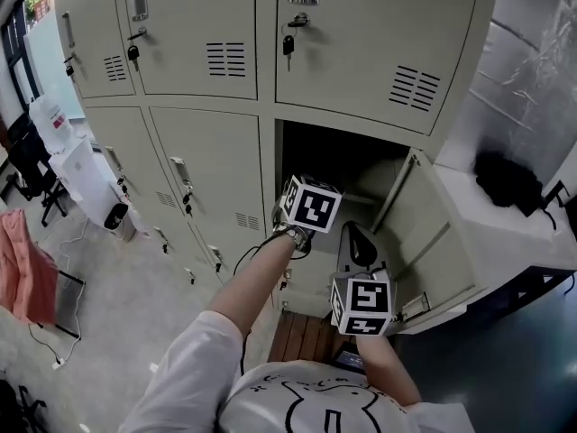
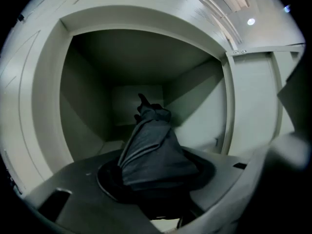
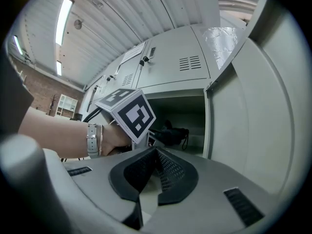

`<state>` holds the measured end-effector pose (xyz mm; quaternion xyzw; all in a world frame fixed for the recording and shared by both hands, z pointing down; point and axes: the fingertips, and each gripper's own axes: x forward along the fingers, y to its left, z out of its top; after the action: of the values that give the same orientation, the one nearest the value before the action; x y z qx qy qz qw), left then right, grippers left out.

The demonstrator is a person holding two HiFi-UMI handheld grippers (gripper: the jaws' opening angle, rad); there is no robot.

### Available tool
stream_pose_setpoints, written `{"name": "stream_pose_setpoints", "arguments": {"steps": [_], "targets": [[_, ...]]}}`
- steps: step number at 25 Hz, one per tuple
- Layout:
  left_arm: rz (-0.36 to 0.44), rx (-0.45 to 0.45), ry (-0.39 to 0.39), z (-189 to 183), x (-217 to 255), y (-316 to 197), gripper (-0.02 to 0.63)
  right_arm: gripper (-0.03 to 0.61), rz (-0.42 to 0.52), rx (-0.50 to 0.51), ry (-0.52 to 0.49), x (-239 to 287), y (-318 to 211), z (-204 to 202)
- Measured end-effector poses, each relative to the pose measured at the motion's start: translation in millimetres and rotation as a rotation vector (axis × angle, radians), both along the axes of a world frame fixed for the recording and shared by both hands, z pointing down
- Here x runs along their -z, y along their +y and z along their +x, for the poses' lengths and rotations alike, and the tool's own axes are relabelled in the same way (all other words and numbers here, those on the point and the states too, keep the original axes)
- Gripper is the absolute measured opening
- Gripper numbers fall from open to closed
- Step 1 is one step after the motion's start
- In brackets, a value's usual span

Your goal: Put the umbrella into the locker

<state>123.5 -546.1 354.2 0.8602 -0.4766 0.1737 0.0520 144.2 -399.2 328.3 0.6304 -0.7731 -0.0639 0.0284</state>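
**Item 1, umbrella** (image 2: 151, 150): dark and folded, its fabric gathered in pleats. It is pinched between the jaws of the left gripper (image 2: 156, 184) and its tip points at the back wall of the open compartment. From the right gripper view, its front part is already past the opening, with a strap loop hanging below it. Whether it touches the compartment floor cannot be told.

**Item 2, locker bank** (image 1: 207, 152): beige metal with vented doors. 2 doors in the upper row have keys hanging in their locks (image 1: 288, 43). 1 compartment (image 1: 334, 161) in the lower row is open and shadowed inside. Its door (image 1: 424, 233) is swung out to the right.

**Item 3, left gripper:** its jaws are clamped on the umbrella. Its marker cube (image 1: 311, 204) sits at the mouth of the open compartment. The bare forearm behind it wears a pale wristband (image 3: 91, 139).

**Item 4, right gripper** (image 3: 155, 152): its black pads are pressed together at the tips with nothing between them. It is just outside the compartment, below and to the right of the left gripper and beside the open door.

**Item 5, surroundings:** a black bundle (image 1: 509, 180) lies on a white surface to the right of the door. A red cloth (image 1: 22, 269) hangs at the far left, and wooden slats (image 1: 306, 336) lie at the foot of the lockers.
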Motion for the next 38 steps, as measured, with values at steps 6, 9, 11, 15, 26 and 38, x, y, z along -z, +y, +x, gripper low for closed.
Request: {"name": "stream_pose_setpoints", "arguments": {"steps": [6, 9, 11, 15, 26, 38], "targets": [[-0.051, -0.028, -0.064, 14, -8, -22, 0.232, 0.020, -0.001, -0.046, 0.000, 2, -1, 10], [-0.086, -0.030, -0.096, 18, -15, -33, 0.232, 0.018, -0.001, -0.062, 0.001, 1, -3, 12], [-0.107, -0.029, -0.115, 19, -21, -40, 0.232, 0.019, 0.003, -0.068, 0.008, 1, -3, 12], [-0.130, -0.029, -0.143, 20, -30, -55, 0.233, 0.018, 0.003, -0.078, 0.031, -3, -3, 13], [-0.138, -0.007, -0.285, 23, -37, -80, 0.262, 0.018, -0.013, -0.051, 0.029, -11, -10, 9], [-0.043, 0.042, -0.268, 27, -34, -87, 0.296, 0.017, -0.011, -0.026, 0.037, -14, -9, 4]]}}
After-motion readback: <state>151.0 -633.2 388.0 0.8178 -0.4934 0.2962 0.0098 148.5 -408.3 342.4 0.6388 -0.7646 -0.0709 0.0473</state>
